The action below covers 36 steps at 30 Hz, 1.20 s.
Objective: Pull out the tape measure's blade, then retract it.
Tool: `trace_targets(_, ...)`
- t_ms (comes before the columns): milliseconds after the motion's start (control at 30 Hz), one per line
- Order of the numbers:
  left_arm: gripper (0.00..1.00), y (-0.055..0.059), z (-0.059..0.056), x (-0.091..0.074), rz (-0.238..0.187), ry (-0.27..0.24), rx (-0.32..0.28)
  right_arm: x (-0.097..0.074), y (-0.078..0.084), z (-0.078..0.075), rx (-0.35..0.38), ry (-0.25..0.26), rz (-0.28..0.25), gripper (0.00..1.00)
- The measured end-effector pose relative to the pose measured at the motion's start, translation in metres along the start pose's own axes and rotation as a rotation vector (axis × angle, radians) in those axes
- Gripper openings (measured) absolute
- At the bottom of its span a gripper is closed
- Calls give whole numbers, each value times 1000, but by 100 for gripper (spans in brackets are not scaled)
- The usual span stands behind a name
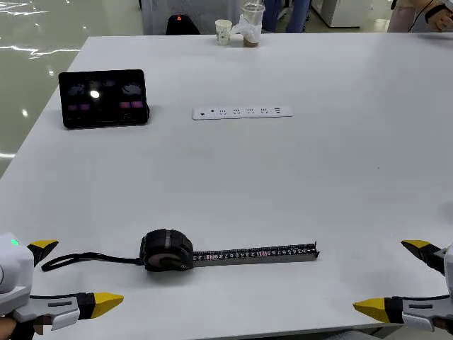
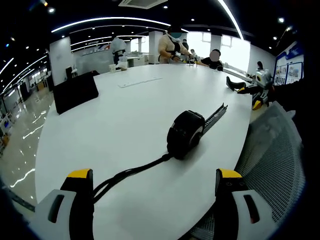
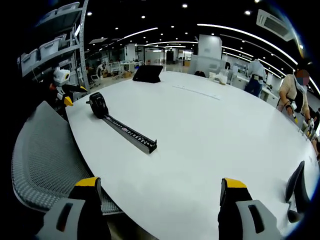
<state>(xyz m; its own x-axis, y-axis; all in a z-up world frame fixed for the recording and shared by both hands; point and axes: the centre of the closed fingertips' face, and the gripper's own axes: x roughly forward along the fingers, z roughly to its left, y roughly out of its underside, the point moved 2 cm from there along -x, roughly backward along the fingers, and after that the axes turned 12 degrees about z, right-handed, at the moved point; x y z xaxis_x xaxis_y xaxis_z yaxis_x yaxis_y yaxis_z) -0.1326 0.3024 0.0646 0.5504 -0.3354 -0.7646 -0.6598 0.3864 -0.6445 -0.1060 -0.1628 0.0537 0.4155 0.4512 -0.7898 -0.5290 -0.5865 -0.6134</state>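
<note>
A black tape measure (image 1: 167, 250) lies on the white table (image 1: 283, 177) near its front edge. Its dark blade (image 1: 255, 253) is pulled out to the right and rests flat, ending in a hook (image 1: 316, 248). A black wrist strap (image 1: 78, 260) trails left from the case. My left gripper (image 1: 74, 273) sits open at the lower left, short of the strap. In the left gripper view the case (image 2: 185, 132) and strap (image 2: 127, 175) lie ahead of the yellow-tipped jaws. My right gripper (image 1: 400, 276) is open at the lower right, away from the blade tip (image 3: 149, 145).
A black tablet (image 1: 103, 98) stands at the back left and a white power strip (image 1: 242, 112) lies mid-table. Paper cups (image 1: 224, 31) and a plastic cup (image 1: 251, 21) sit at the far edge. People stand beyond the table. A grey mesh chair (image 3: 45, 165) is by the near edge.
</note>
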Motion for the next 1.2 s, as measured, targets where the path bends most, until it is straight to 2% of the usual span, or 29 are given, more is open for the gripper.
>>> trace_targets(167, 99, -4, -2, -2, -12, 5, 10, 0, 0, 1, -7, -7, -3, 99)
trace_targets(533, 99, -6, -6, 1, 2, 16, 16, 0, -3, 2, -31, -12, 2, 99)
trace_targets(600, 99, -11, -4, 1, -27, -1, 12, -1, -3, 3, -48, -17, 7, 99)
trace_targets(667, 99, -17, -7, 1, -55, 18, 6, -1, -4, 6, -58, -32, 7, 99)
trace_targets(767, 99, -17, -9, 4, -34, 12, 11, 0, -3, 7, -63, -35, 14, 99)
trace_targets(800, 99, -19, -10, 4, -42, 16, 4, 0, -4, 7, -59, -35, 13, 99)
trace_targets(867, 99, -25, -19, 6, -67, 57, -68, -1, -6, 6, -43, -38, 2, 99)
trace_targets(1000, 99, -33, -29, 11, -68, 57, -69, -1, -7, 4, -40, -36, 2, 99)
trace_targets(1100, 99, -35, -36, 18, -38, 51, -63, 0, -6, 3, -44, -31, 18, 99)
trace_targets(1200, 99, -41, -42, 23, -42, 65, -57, 0, -6, 3, -44, -31, 24, 99)
